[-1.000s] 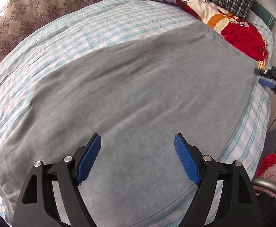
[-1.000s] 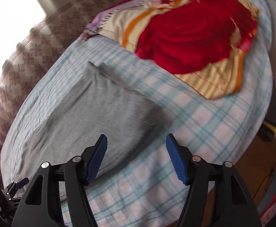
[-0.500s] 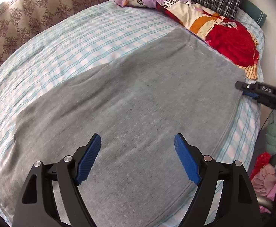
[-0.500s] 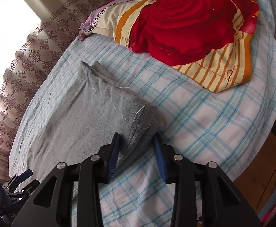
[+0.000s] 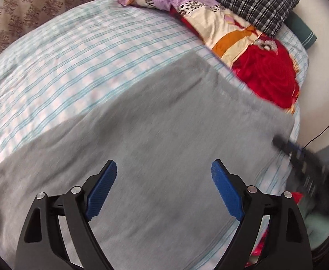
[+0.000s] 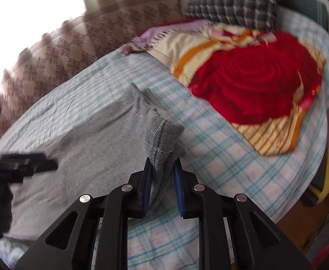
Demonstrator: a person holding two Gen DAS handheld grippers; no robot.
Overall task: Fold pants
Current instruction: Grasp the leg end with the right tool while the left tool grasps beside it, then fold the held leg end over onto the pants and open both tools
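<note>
Two grippers, split roles: your right gripper [image 6: 162, 175] pinches the corner of the grey pants [image 6: 83, 144] at frame centre, ready to fold; your left gripper [image 5: 164, 186] hovers, fingers spread, over pants flat on the bed [image 5: 74, 56].

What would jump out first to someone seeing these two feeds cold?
The right gripper, shut on a bunched corner of the grey pants, lifting it off the checked sheet. Next, the red rose blanket near the head of the bed, beside the plaid pillow. The left gripper hangs open over the flat grey cloth.
</note>
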